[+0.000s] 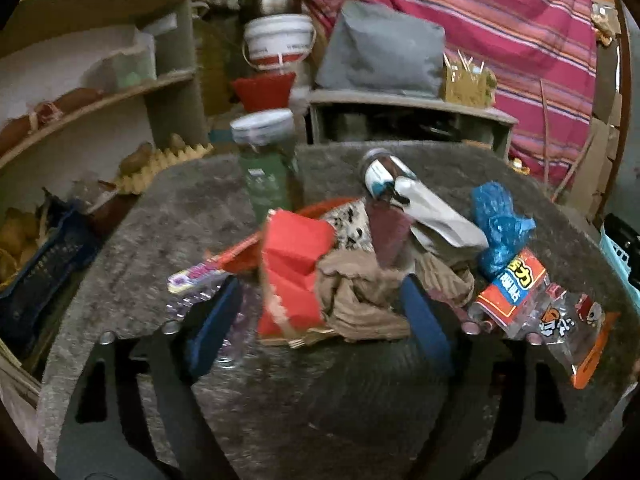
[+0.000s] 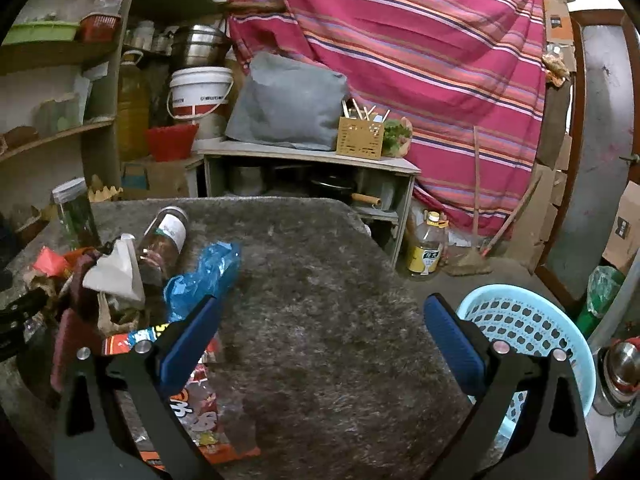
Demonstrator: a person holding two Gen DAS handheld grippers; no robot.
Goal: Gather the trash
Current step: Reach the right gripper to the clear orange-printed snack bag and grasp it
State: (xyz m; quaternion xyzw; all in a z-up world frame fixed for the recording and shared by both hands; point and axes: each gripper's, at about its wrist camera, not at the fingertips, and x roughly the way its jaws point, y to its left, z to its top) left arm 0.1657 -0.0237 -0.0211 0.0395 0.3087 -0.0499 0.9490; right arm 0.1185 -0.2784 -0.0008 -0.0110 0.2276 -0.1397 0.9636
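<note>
Left gripper (image 1: pixel 320 312): jaws spread, flanking crumpled brown paper (image 1: pixel 360 300) and red carton (image 1: pixel 294 268). Right gripper (image 2: pixel 324 336): jaws spread, over grey fuzzy mat (image 2: pixel 320 280), pale blue perforated plastic basket (image 2: pixel 536 328) alongside.

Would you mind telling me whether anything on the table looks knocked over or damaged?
Yes: the brown jar lies tipped on its side beside the trash pile, while the green jar stands upright. The red carton looks crushed and torn. Nothing appears spilled.

A pink striped cloth (image 2: pixel 400 60) hangs behind a light-blue basket (image 2: pixel 532 320), blue bag (image 2: pixel 200 276) and red carton (image 1: pixel 292 272).
</note>
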